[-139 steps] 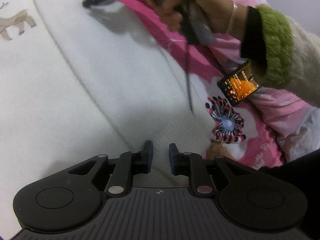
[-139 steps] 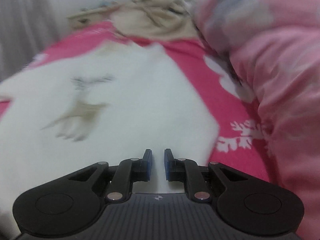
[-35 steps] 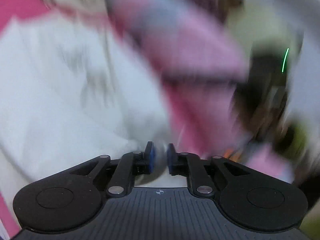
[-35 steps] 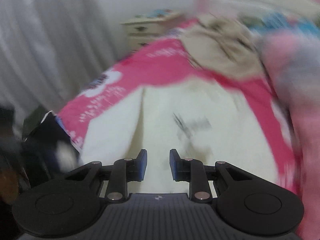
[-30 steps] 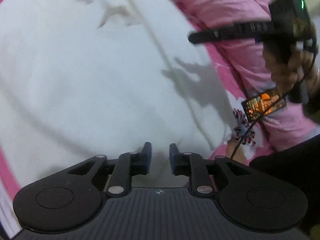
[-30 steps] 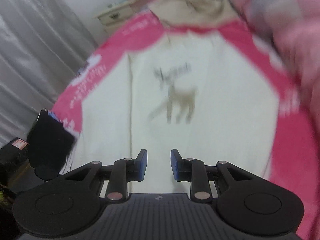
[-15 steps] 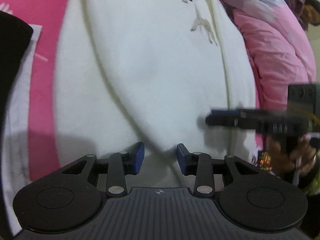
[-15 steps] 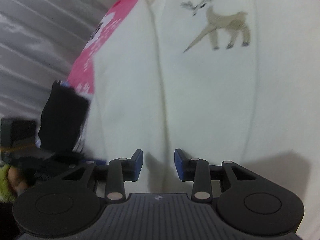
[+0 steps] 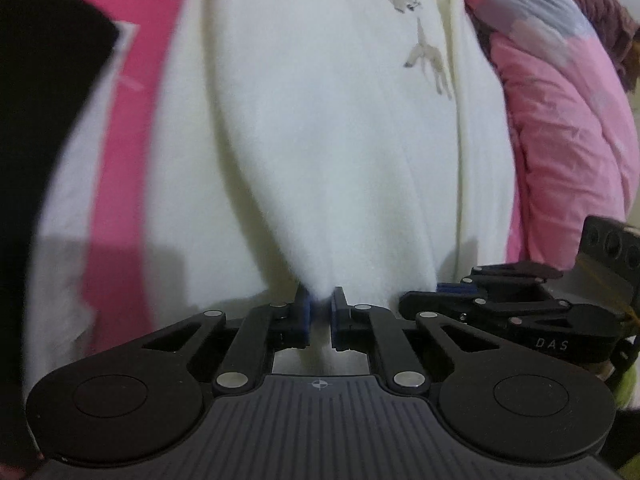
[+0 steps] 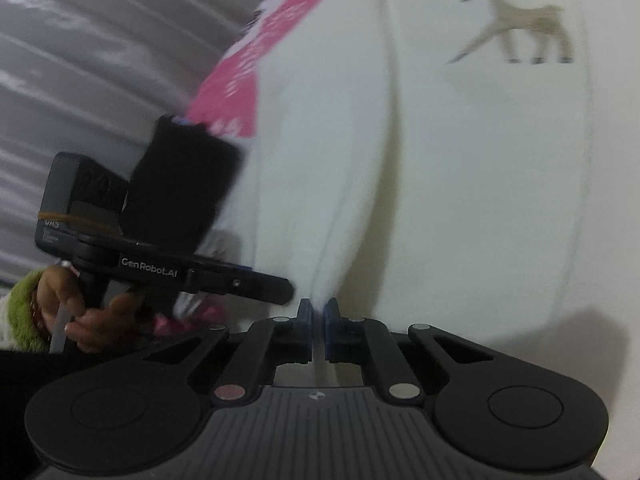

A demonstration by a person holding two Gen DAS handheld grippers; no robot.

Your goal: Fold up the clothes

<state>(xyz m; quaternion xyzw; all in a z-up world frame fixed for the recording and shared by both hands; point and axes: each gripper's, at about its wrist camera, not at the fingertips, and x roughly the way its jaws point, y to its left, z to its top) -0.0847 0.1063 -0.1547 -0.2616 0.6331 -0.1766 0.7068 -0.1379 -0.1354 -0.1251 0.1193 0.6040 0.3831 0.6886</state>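
A cream-white sweater with a small deer print lies along the pink bedsheet. My left gripper is shut on the sweater's near hem, which puckers up between the blue pads. My right gripper is shut on the same hem a little further along, where a fold runs up toward the deer print. The right gripper shows side-on in the left wrist view, close beside the left one. In the right wrist view the left gripper sits just left, held by a hand.
A pink quilt is heaped along the right side of the bed. A black cloth lies at the left edge of the bed, also seen as the black cloth. Grey curtains hang beyond the bed's left side.
Both grippers came down to the sweater's near hem and went from open to shut on it. They now sit close together, and the fabric puckers up at each grip.
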